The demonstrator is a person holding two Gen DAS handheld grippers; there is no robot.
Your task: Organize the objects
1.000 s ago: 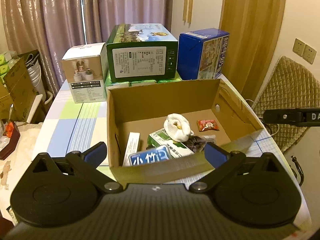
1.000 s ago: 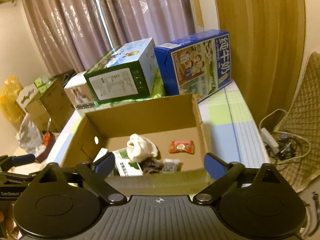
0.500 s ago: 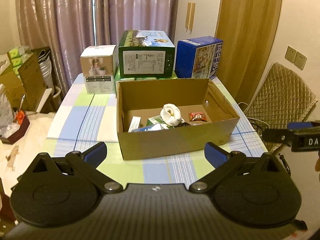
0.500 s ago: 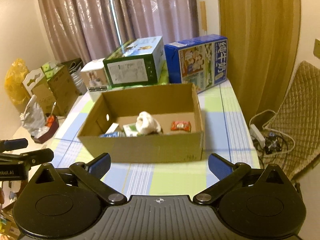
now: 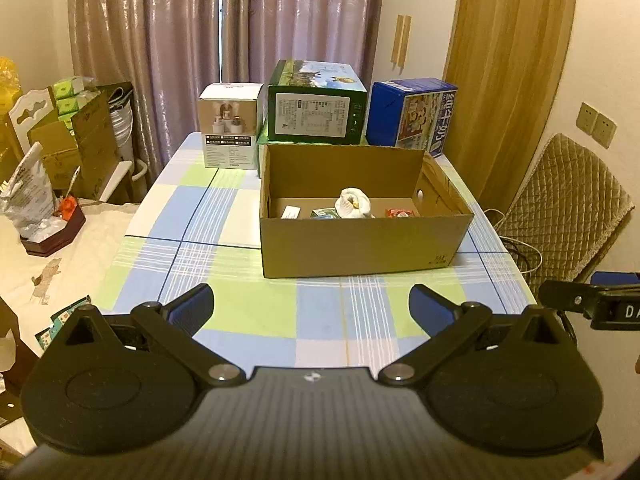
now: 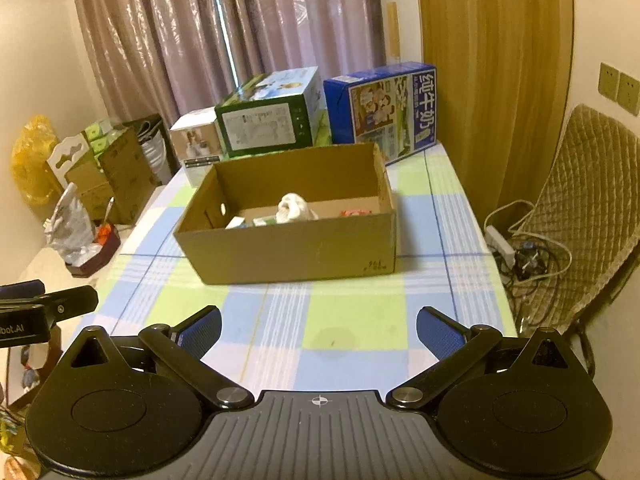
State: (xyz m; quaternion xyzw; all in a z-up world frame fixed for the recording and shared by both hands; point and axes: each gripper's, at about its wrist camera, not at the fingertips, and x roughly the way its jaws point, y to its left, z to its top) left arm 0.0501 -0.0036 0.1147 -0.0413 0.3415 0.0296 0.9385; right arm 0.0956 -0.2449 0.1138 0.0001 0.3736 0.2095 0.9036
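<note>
A: Notes from the near edge. My left claw is spread wide and holds nothing; my right claw is the same, blue pads apart, nothing between them. Both hang over the checked surface, short of the cardboard box.

B: Where are the objects?

A: All in the box, as far as I can see. A white bundle sits mid-floor, a red packet at its 3 o'clock, a green carton and a white slip out toward 9 o'clock. The near wall hides whatever lies closer to me. Nothing loose on the cloth around it.

B: So the step in hand?

A: My judgement: the sorting looks finished and I am backing off. To do that well, keep both claws parted and level, clear of the box rim, and do not snag the cloth. Behind the box, at 12 o'clock, stand the green box, a blue box and a white box; I leave those alone.

B: Versus a second ago?

A: Then I was right over the box looking down into it. Now it sits well ahead, with bare cloth between us. Contents unchanged.
</note>
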